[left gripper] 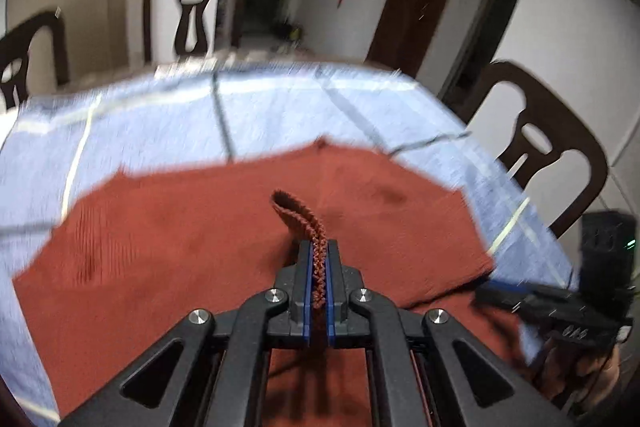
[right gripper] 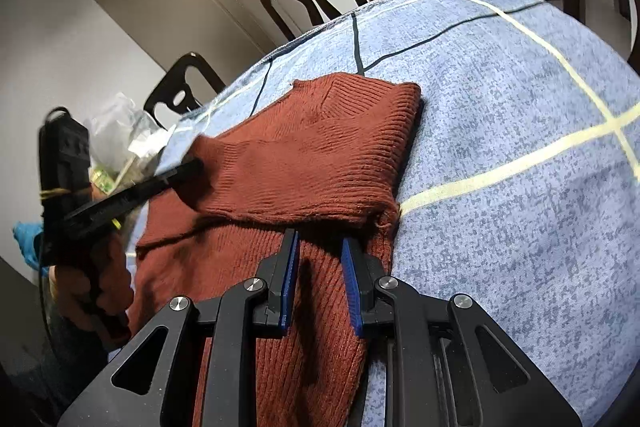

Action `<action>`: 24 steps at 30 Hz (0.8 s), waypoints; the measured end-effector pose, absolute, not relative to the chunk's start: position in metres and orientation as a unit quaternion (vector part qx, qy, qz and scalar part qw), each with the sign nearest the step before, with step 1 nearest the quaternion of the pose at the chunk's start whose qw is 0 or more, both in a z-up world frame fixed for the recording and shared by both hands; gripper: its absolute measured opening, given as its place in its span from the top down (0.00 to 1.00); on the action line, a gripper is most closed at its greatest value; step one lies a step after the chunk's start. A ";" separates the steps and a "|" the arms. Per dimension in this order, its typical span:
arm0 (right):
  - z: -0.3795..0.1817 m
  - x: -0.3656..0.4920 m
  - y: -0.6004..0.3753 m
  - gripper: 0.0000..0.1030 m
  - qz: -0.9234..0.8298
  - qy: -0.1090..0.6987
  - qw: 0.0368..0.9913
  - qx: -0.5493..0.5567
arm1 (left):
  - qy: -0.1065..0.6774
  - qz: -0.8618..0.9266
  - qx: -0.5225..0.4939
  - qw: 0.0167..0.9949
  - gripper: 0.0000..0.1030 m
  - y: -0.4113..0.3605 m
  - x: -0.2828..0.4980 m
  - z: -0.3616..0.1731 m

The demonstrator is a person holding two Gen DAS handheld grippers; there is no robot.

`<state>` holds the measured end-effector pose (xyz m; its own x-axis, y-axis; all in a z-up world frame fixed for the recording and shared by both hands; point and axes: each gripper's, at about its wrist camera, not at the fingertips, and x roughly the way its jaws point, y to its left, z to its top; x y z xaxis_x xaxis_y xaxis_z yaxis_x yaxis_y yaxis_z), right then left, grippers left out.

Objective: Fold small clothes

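While our left gripper (left gripper: 318, 259) pinches the sweater (left gripper: 224, 227) edge, our right gripper (right gripper: 320, 255), jaws apart over the lower hem, should clamp before we lift together.

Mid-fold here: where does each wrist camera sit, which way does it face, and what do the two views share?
Left wrist: on the left gripper, looking along its fingers, shut on a sweater edge; right gripper at right.
Right wrist: on the right gripper, jaws apart over the sweater; left gripper and hand at left.
Shared: sweater, blue checked cloth, chairs.
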<state>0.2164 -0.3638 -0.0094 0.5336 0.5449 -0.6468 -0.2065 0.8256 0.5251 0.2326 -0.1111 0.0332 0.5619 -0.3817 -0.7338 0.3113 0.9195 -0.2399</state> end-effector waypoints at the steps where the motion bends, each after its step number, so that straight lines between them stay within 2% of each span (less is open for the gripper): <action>1: -0.006 0.217 -0.360 0.79 0.215 0.433 0.857 0.178 | 0.434 -0.193 -0.046 0.879 0.93 -0.108 0.231 0.028; 5: 0.011 0.212 -0.351 0.79 0.190 0.428 0.875 0.125 | 0.434 -0.194 -0.052 0.878 0.93 -0.098 0.221 0.030; 9: 0.031 0.214 -0.358 0.79 0.188 0.398 0.885 0.151 | 0.417 -0.194 -0.063 0.886 0.91 -0.090 0.215 0.042; 15: 0.006 0.239 -0.347 0.79 0.175 0.445 0.871 0.113 | 0.417 -0.189 -0.059 0.887 0.85 -0.091 0.224 0.041; 19: 0.006 0.232 -0.348 0.83 0.179 0.440 0.875 0.093 | 0.457 -0.218 -0.049 0.861 0.85 -0.106 0.222 0.018; 24: 0.010 0.229 -0.354 0.86 0.179 0.448 0.872 0.087 | 0.446 -0.230 -0.034 0.864 0.81 -0.109 0.206 0.018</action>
